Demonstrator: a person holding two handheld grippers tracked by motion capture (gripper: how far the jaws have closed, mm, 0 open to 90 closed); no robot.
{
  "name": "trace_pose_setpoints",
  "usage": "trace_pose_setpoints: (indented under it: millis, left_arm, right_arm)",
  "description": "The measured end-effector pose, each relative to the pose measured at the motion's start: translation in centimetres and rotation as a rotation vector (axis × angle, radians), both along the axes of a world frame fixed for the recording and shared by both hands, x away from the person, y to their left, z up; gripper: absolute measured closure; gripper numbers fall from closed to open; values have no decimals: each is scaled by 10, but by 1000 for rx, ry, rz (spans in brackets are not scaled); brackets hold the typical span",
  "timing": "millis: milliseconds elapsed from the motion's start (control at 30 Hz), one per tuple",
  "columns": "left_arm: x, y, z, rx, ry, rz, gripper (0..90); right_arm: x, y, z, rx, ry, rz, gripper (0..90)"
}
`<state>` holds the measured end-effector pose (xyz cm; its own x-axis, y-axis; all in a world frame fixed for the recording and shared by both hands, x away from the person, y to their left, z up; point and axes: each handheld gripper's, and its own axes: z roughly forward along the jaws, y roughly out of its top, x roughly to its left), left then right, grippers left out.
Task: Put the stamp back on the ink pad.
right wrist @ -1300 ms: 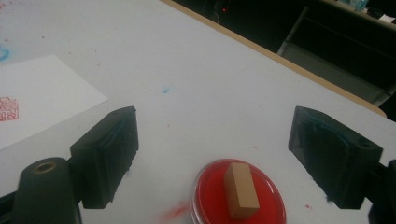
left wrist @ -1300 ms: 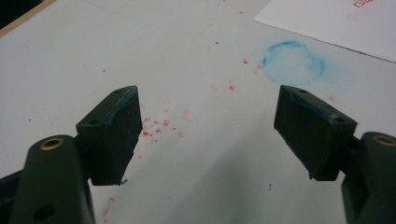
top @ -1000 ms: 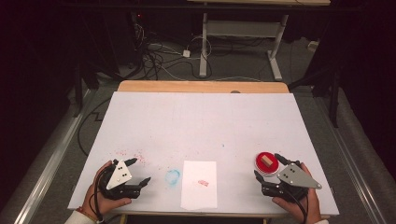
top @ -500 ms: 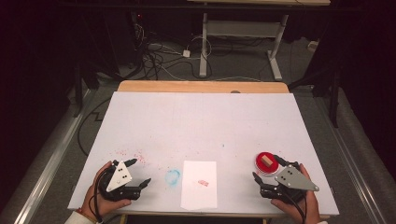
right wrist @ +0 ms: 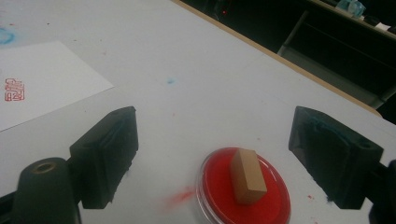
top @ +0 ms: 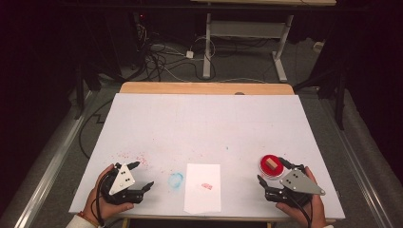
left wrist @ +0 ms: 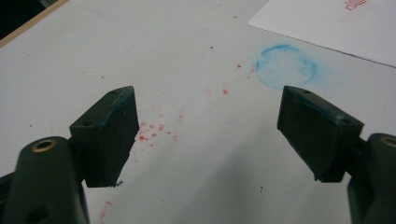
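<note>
A small wooden stamp block (right wrist: 247,175) lies on a round red ink pad (right wrist: 243,186) near the table's front right; both sit in the gap ahead of my open right gripper (right wrist: 219,140), untouched. From above, the right gripper (top: 273,171) is just in front of the pad (top: 263,167) and block (top: 271,164). A white paper sheet (top: 203,194) with a red stamp mark (top: 206,186) lies at front centre. My left gripper (top: 142,174) rests at front left, open and empty (left wrist: 210,135) over bare table.
A blue ring stain (left wrist: 286,66) marks the white table top (top: 204,128) between the left gripper and the paper. Red ink specks (left wrist: 154,130) dot the surface near the left jaws. Table legs and cables lie on the floor beyond the far edge.
My right gripper has drawn back slightly toward the front edge, away from the ink pad. The block stays on the pad. The left gripper has barely moved.
</note>
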<state>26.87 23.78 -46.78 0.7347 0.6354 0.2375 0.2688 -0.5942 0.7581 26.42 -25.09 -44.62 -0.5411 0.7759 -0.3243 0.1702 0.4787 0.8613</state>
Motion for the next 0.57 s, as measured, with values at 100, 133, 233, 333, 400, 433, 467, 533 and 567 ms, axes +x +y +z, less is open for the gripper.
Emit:
trace_pose_setpoints:
  millis: [100, 133, 233, 333, 400, 433, 467, 533, 567]
  left_arm:
    - [-1, 0, 0, 1, 1, 4, 202]
    - [-1, 1, 0, 2, -1, 6, 202]
    - [-2, 2, 0, -3, -2, 15, 202]
    - [-3, 3, 0, -1, -2, 20, 202]
    - [-3, 4, 0, 0, 1, 25, 202]
    - [-3, 4, -1, -1, 1, 27, 202]
    - [-4, 5, -1, 0, 1, 28, 202]
    - [-4, 5, -1, -1, 3, 33, 202]
    - [-4, 6, -1, -3, 3, 34, 202]
  right_arm:
    - [1, 1, 0, 2, -1, 1, 163]
    - [1, 1, 0, 3, -1, 2, 163]
    - [2, 2, 0, 2, -4, 6, 163]
    - [3, 3, 1, 6, -4, 9, 163]
    - [4, 4, 1, 10, -7, 12, 164]
    - [5, 4, 2, 14, -7, 15, 164]
    - [5, 4, 2, 17, -7, 19, 164]
    - [5, 5, 3, 22, -14, 31, 164]
    - [6, 5, 3, 21, -11, 30, 164]
